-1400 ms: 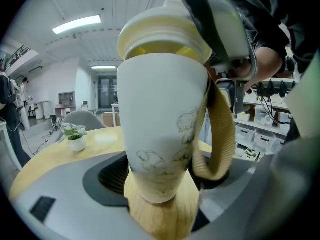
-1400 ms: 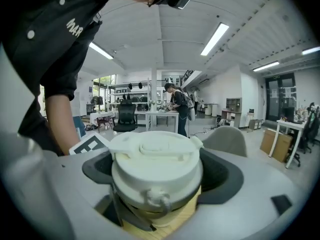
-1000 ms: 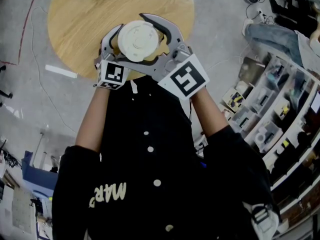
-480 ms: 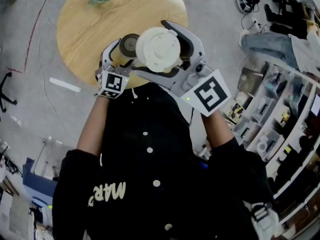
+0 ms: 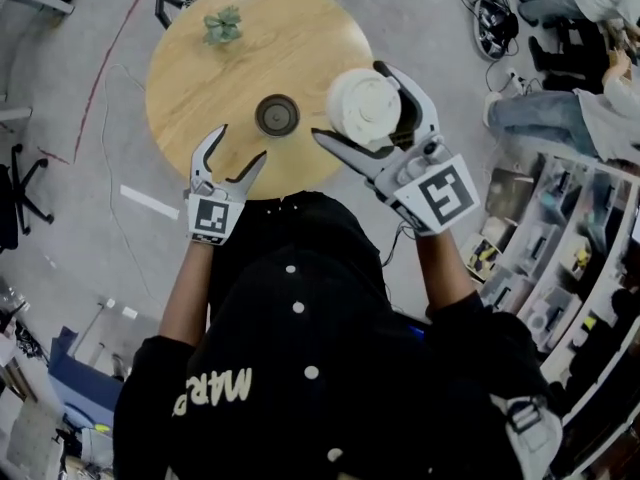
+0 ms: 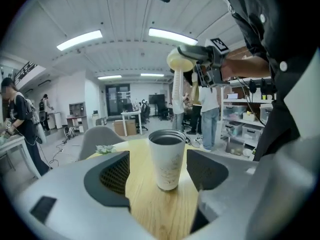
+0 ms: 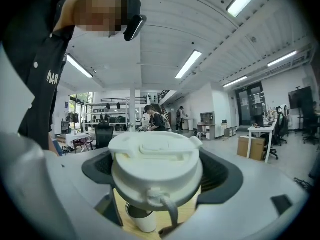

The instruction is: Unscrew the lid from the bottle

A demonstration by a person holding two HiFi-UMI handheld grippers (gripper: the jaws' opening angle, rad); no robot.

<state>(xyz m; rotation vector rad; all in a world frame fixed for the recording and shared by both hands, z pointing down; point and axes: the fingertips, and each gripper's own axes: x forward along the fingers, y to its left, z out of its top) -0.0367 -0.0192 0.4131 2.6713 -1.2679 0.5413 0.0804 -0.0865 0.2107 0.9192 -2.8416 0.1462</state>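
Pinching the cream-white round plastic lid (image 7: 155,156) by its rim, the right gripper (image 5: 350,100) has both jaws pressed against it, one on either side, and holds it in the air above the near right part of the table. A thin loop strap hangs from the lid's front edge. In the right gripper view the open bottle shows below and beyond the lid, apart from it.

The left gripper (image 5: 243,143) has its jaws spread with nothing between the pads. It hovers over the table's near edge, with the tips short of the bottle and not touching it.

The pale, speckled metal bottle (image 6: 167,159) stands upright near the middle of the round light-wood table (image 5: 200,78), its dark mouth uncovered. A small green plant (image 5: 222,25) sits at the far side of the tabletop, well apart from the bottle.

Around the table lies a grey concrete floor (image 5: 80,168) crossed by a thin red line (image 5: 100,58) and loose cables. A grey shell chair (image 6: 97,136) stands at the far side. Shelves with storage bins (image 5: 540,268) line the right of the room, and people sit near them. Long strip lights (image 6: 80,40) run across the white slatted ceiling of an open workshop with desks.
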